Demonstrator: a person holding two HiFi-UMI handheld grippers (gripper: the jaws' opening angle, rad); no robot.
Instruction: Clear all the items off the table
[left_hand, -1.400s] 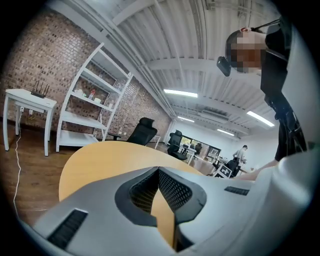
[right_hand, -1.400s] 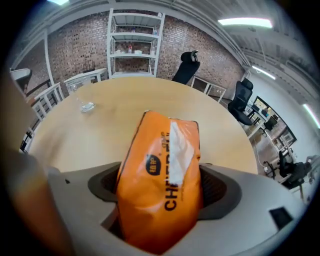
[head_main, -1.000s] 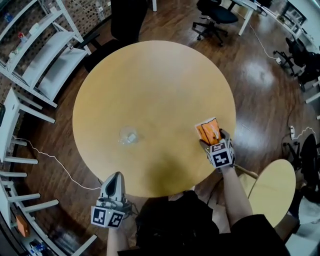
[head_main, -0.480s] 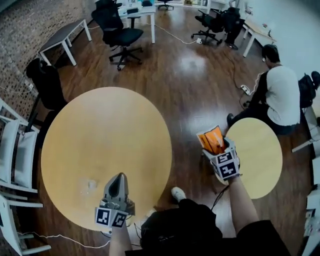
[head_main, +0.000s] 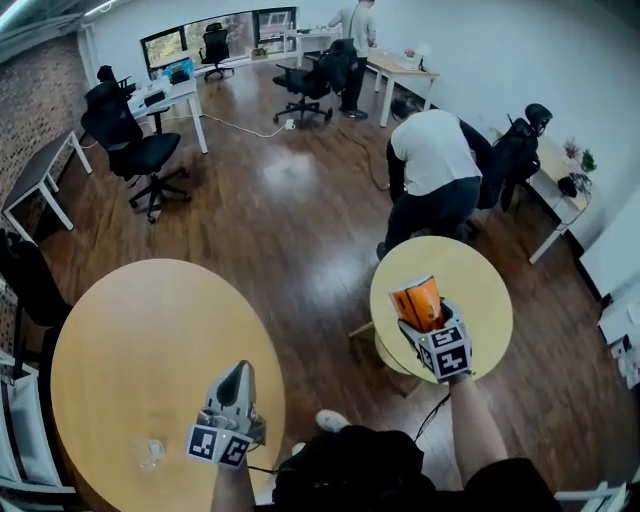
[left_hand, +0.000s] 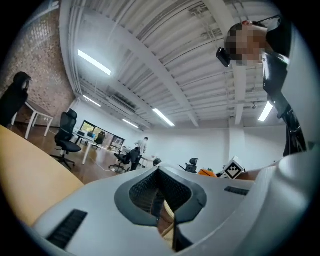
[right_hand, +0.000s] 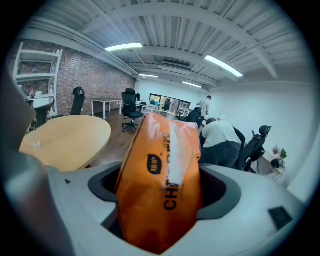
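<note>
A wood floor (head_main: 300, 230) fills most of the head view. A big round table (head_main: 130, 350) lies at lower left, and a smaller round table (head_main: 485, 275) at right. A person (head_main: 432, 150) in a white top bends over just past the small table. Black chairs (head_main: 135, 150) stand by white desks (head_main: 180, 95) farther back.

The left gripper (head_main: 236, 372) hangs over the big table's near right edge, its jaws closed together with nothing between them. The right gripper (head_main: 424, 322) is over the small table's near left part, its jaws set wide and clamped on an orange pack (head_main: 416, 298). The pack stands up out of the jaws and is off the big table. A small clear item (head_main: 152, 452) lies on the big table near its near edge, left of the left gripper.
</note>
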